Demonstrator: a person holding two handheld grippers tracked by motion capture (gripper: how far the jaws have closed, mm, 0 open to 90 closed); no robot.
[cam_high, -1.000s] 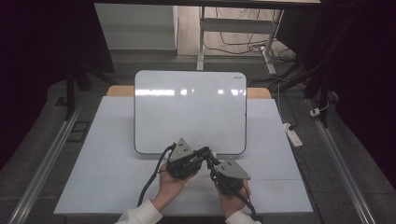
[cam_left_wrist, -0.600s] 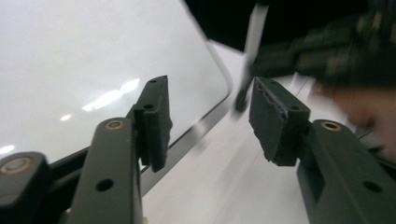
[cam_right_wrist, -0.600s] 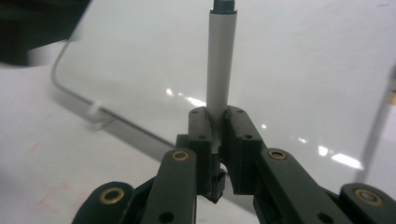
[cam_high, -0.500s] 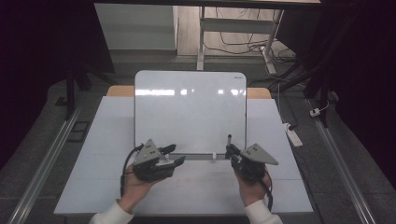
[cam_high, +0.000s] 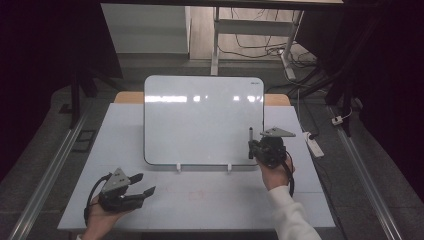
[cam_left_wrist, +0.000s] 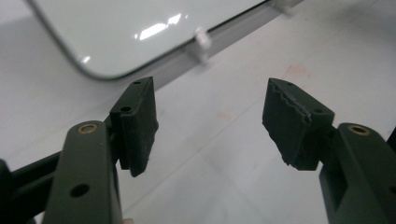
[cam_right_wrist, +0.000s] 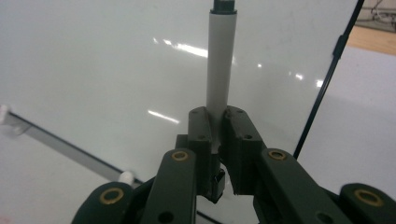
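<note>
On my left, the desk (cam_high: 60, 200) gives me a broad bare strip between its near edge and the bottom rail of the whiteboard (cam_high: 200, 120). My left gripper (cam_high: 142, 186) sits low over that strip near the front left corner, well apart from the board, pointing toward the middle of the desk. Its jaws have just been opening and now stand apart with nothing between them; in the left gripper view I see bare desk through the gap, with the whiteboard's rounded corner (cam_left_wrist: 93, 42) and one white clip of its rail beyond. My left hand (cam_high: 102, 217) comes in from the bottom edge, wrist low, palm under the gripper body.

The whiteboard lies in the middle of the desk, its face clean. Its far edge reaches about to the desk's back edge, and there is spare desk on both its sides.

On my right, the right gripper (cam_high: 251, 146) is at the board's lower right corner, jaws clamped together on a marker (cam_high: 250, 135). The marker (cam_right_wrist: 222, 60) stands out straight from the jaws, grey barrel with a dark end, over the board just inside its right edge. My right hand (cam_high: 272, 167) holds the gripper, the sleeved forearm slanting up from the bottom edge.
</note>
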